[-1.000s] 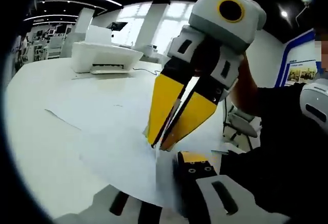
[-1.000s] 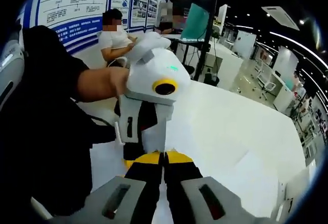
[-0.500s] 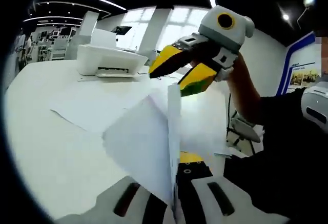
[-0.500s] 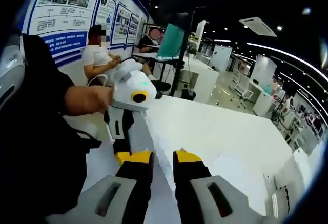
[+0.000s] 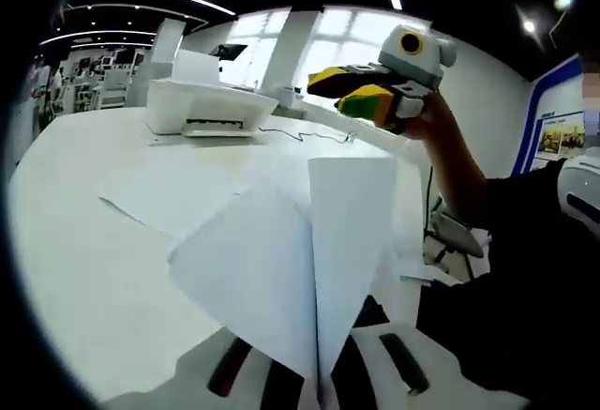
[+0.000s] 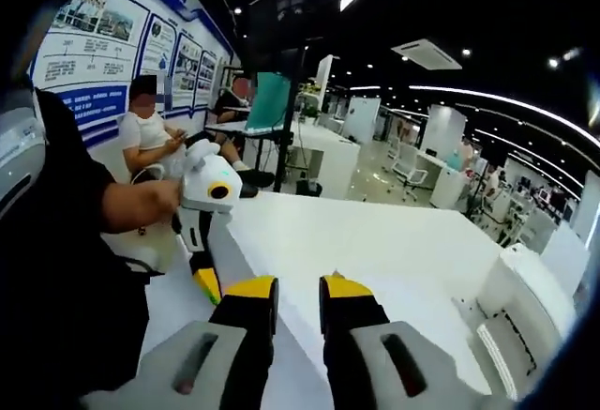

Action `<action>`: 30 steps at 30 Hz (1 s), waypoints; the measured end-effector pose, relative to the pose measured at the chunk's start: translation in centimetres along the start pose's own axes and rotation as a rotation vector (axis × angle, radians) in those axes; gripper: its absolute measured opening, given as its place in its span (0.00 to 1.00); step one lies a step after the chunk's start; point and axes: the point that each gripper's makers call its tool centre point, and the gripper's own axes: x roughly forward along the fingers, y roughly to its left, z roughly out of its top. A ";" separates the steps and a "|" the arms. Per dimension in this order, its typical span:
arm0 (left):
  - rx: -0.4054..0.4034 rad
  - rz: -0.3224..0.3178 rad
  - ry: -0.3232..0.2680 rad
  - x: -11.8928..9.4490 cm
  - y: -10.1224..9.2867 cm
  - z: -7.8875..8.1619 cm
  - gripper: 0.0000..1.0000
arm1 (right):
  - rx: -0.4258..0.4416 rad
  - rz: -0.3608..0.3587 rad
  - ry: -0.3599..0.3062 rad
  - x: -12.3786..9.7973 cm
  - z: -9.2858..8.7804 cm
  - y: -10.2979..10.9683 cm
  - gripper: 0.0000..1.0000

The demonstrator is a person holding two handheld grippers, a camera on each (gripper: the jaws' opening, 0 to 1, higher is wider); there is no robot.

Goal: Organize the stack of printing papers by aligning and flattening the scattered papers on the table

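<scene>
Left gripper (image 6: 208,283) pinches smooth white papers (image 5: 309,250), lifting 1 corner off the glossy white table (image 5: 84,269). Right gripper (image 5: 361,91), yellow jaws apart, hovers near a boxy printer (image 5: 208,108).

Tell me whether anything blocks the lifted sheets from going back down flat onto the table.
Nothing visible does. The left gripper holds the sheets up over bare white table; the printer sits at the far edge, and the open right gripper is raised clear.
</scene>
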 end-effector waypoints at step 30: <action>-0.009 0.020 -0.025 -1.1 0.6 0.0 0.07 | 0.162 -0.169 -0.069 -4.9 -4.3 -5.3 0.31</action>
